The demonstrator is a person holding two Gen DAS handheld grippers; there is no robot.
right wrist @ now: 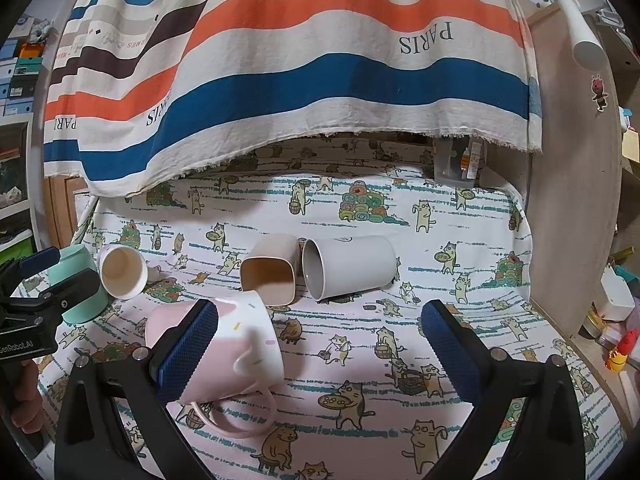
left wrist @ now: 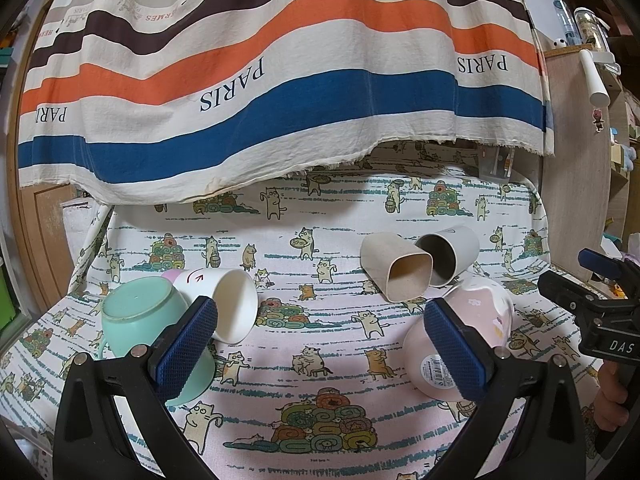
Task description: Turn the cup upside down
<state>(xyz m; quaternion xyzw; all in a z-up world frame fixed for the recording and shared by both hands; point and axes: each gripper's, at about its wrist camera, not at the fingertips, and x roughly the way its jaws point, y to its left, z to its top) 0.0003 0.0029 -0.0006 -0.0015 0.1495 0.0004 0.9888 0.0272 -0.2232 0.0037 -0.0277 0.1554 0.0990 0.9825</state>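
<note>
A: Are we gripping anything?
B: No. We are holding the left tool and the right tool spread wide, pinching nothing.
A: And the cups?
B: The pink mug is lying sideways on the table; the mint cup is already sitting upside down.

Glossy ceramic pink mug, matt beige square cup, printed cotton tablecloth
</note>
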